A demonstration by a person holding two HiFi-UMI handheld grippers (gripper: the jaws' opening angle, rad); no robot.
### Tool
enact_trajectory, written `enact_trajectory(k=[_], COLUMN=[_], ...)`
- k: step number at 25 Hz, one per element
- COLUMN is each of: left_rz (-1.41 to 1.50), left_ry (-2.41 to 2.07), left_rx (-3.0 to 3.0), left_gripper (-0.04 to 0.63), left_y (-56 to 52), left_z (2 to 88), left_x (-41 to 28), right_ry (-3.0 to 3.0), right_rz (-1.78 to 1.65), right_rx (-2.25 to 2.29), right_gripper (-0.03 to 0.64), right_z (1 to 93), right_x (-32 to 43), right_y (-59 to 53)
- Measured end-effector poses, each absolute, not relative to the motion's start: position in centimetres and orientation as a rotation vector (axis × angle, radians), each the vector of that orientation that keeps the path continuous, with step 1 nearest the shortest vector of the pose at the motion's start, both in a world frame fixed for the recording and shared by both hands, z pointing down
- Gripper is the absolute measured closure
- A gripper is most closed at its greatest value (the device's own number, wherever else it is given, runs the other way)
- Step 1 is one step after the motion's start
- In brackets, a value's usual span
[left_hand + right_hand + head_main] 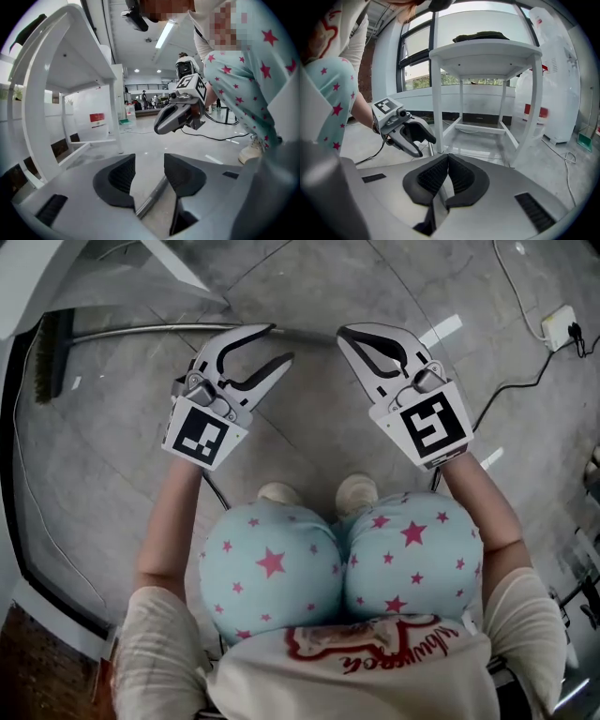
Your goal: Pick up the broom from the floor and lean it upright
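Note:
The broom lies flat on the grey floor. Its dark brush head (52, 352) is at the far left, and the metal handle (141, 331) runs right toward the grippers. My left gripper (279, 343) is low over the handle with its jaws apart. In the left gripper view the handle (152, 197) runs between the open pads (123, 176), untouched. My right gripper (345, 336) is to the right, near the handle's far end. In the right gripper view its pads (459, 176) meet at the tips, and I see nothing clamped between them.
A white table (485, 49) stands just beyond the broom, and one of its legs (173, 263) shows at the top of the head view. A power strip (560, 326) with a black cable lies at the right. A dark window frame (11, 427) runs along the left. The person squats, shoes (356, 491) close behind the grippers.

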State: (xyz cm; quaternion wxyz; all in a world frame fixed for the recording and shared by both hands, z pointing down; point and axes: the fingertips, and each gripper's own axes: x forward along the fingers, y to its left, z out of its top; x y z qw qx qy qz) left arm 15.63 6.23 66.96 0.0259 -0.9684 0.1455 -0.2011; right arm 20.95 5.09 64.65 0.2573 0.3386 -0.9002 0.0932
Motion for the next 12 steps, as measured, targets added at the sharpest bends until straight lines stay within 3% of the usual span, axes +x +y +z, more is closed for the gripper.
enact_trajectory(k=[12], left_rz=[-1.012], left_ry=[0.136], left_rx=[-2.982], left_gripper=[0.382], left_y=[7.2], left_z=[77.7], left_x=[17.7], right_ry=[-2.463], right_rz=[0.225], right_rx=[0.912], right_gripper=[0.592], right_z=[65.0], right_x=[20.0], right_y=[5.2])
